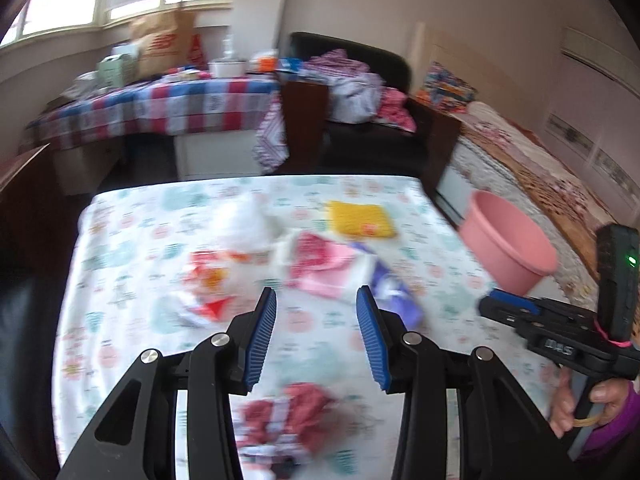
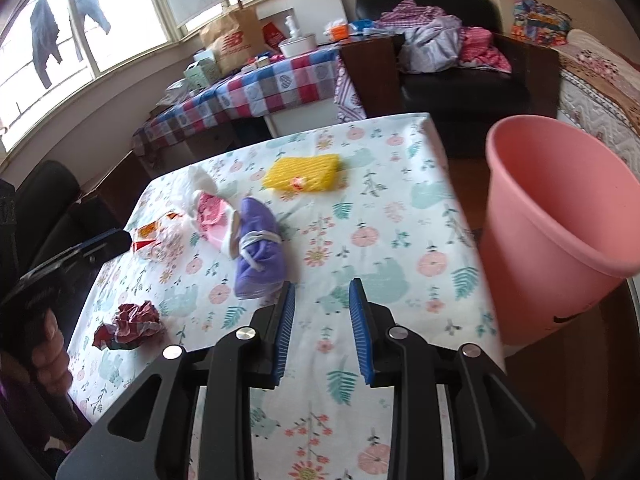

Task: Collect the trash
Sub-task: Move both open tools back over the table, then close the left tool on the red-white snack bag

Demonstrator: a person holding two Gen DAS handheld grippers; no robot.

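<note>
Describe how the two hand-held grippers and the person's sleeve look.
Both the left hand-held gripper and the right hand-held gripper have black angular linkage arms with silver pivot pins and ribbed blue pads. The right one carries a green light and pink band. The sleeve is purple.

A matt floral cotton cloth covers the table. The pink bucket is smooth plastic with a slight sheen. The yellow pad looks like ribbed foam netting, the dark red wrapper crinkled foil, the purple bundle soft cloth.
</note>
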